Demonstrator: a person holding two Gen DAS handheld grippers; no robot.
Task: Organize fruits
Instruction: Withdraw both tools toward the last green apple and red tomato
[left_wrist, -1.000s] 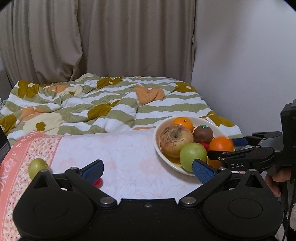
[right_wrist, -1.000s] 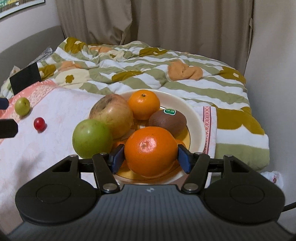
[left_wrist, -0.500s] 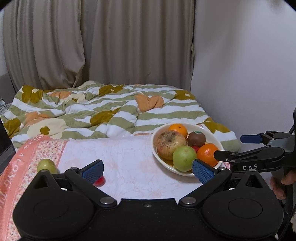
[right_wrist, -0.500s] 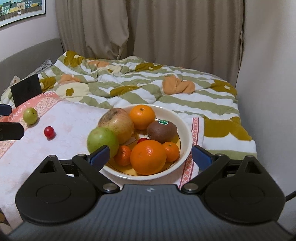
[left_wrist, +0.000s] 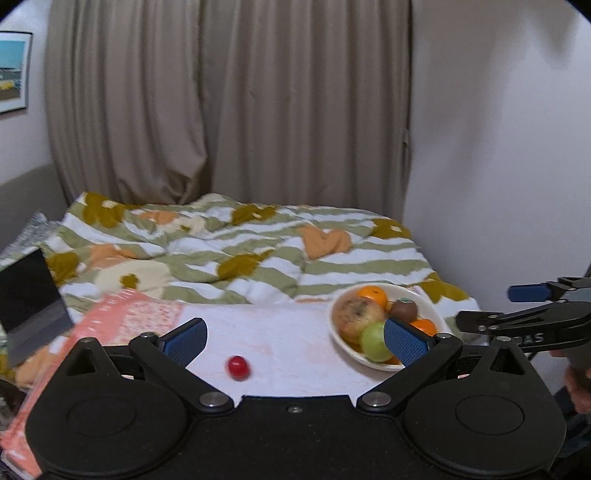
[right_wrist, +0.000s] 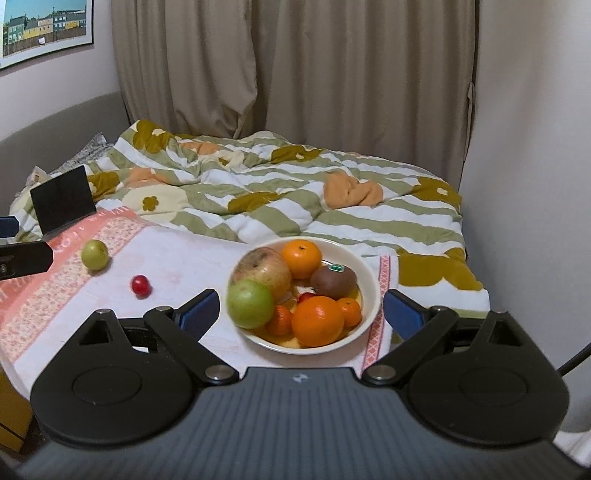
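A cream bowl (right_wrist: 371, 280) on the white cloth holds a big orange (right_wrist: 317, 320), a green apple (right_wrist: 250, 303), a brownish apple (right_wrist: 264, 268), a kiwi (right_wrist: 333, 281) and small oranges. It also shows in the left wrist view (left_wrist: 339, 332). A small red fruit (right_wrist: 140, 285) (left_wrist: 238, 367) and a small green fruit (right_wrist: 95, 254) lie loose on the cloth to the left. My right gripper (right_wrist: 300, 313) is open and empty, held back above the bowl's near side. My left gripper (left_wrist: 294, 339) is open and empty above the red fruit.
A striped flowered quilt (right_wrist: 280, 192) covers the bed behind the cloth. A dark tablet (right_wrist: 62, 201) stands at the left. A pink patterned cloth border (right_wrist: 48, 284) runs along the left side. A white wall (right_wrist: 524, 147) is close on the right; curtains hang behind.
My right gripper opened, let go of the big orange in the bowl and pulled back and up. My left gripper also drew back and up, bringing the red fruit into view between its fingers.
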